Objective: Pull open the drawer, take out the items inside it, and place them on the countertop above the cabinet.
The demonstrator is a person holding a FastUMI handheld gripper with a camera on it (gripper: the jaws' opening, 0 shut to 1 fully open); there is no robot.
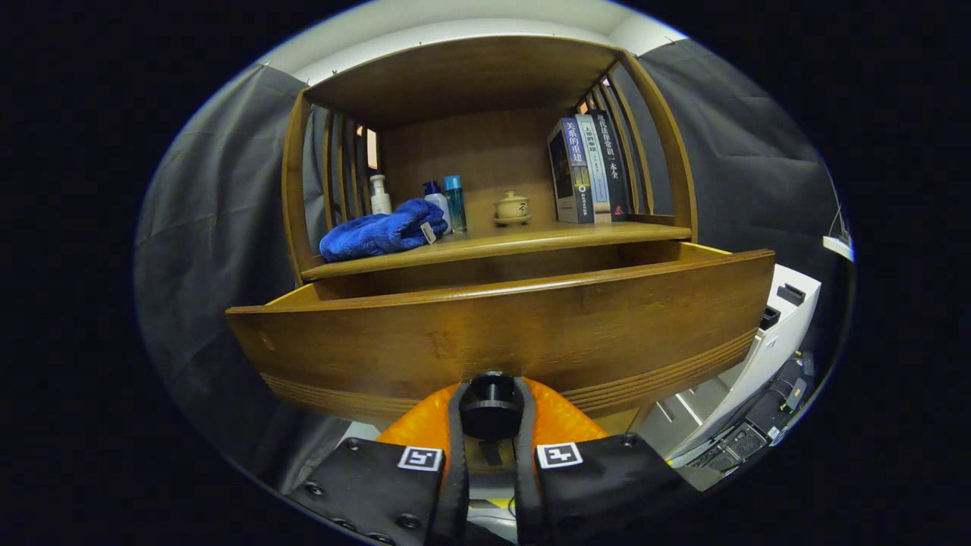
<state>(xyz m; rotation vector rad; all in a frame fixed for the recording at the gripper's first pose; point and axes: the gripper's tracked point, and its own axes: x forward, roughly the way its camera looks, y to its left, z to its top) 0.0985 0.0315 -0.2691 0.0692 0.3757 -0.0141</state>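
The wooden drawer (501, 326) of the cabinet stands pulled out toward me, its broad front panel close ahead. Its black round knob (491, 402) sits between my two fingers, and the gripper (491, 413) is shut on it. The orange fingers (565, 421) flank the knob on both sides. The drawer's inside is hidden behind the front panel. Above it runs the countertop (531, 236), where a blue towel (377, 231) lies at the left end.
On the countertop stand a white pump bottle (379, 196), two small bottles (454, 203), a lidded tea cup (512, 207) and several books (588, 168) under a wooden canopy. White equipment (766, 341) stands to the right of the cabinet.
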